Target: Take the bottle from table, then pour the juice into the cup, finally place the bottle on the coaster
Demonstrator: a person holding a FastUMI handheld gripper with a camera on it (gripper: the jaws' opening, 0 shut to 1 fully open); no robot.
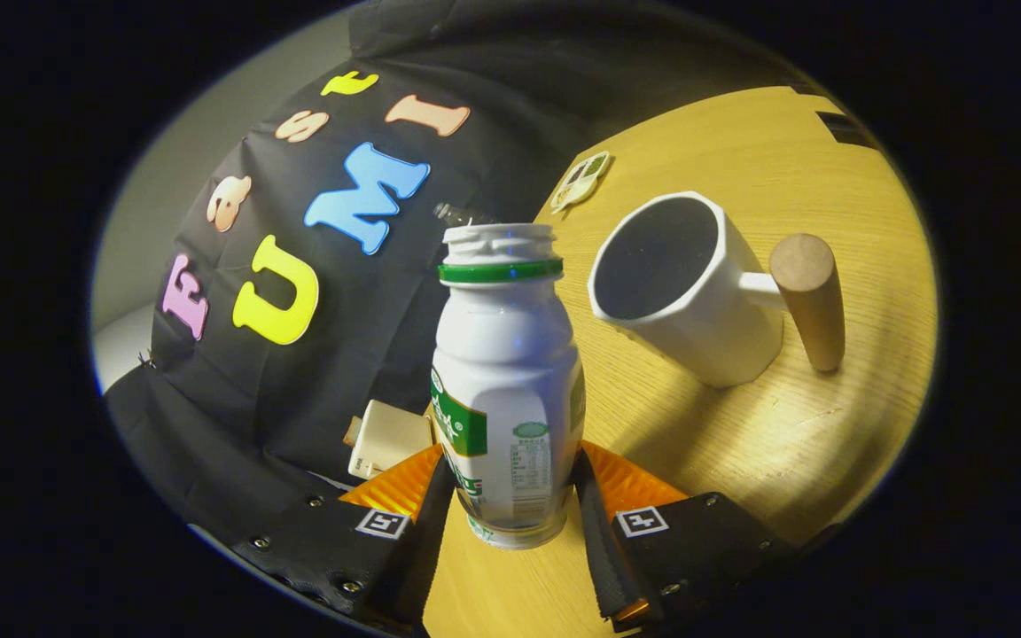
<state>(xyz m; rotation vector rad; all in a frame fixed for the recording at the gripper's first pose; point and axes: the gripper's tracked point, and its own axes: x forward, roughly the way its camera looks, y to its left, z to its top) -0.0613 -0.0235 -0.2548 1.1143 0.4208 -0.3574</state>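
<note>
Gripper view: jaws [510, 514] pinching a white plastic juice bottle [507, 390] low on its body, one finger pressed to each flank, so clamped on it rather than spread. Bottle held off the tabletop [741, 461], base hanging clear between the fingers, long axis running straight ahead along them and away from the camera, neck leading. Cap off; green neck ring [500, 271] just under the open threaded mouth. Whole scene tilted, so bottle likely already leaning toward the pour, though no liquid seen leaving the mouth. Contents hidden by the opaque wall; fill level impossible to tell.

White faceted mug [683, 288] standing on the tabletop ahead of the fingers and off to the right of the bottle's neck, apart from it, with a gap between bottle mouth and rim. Wooden peg handle [810, 301] on the mug's far right side, pointing away from the bottle. Mug interior dark, looking empty or nearly so; no juice surface made out.

Small flat pale object [581, 180] beyond the mug near the tabletop's far edge, perhaps the coaster, too small to be sure. Cream-coloured boxy item [386, 439] just left of the left finger.

Next move judged to hinge on swinging the bottle mouth rightward over the mug rim.
</note>
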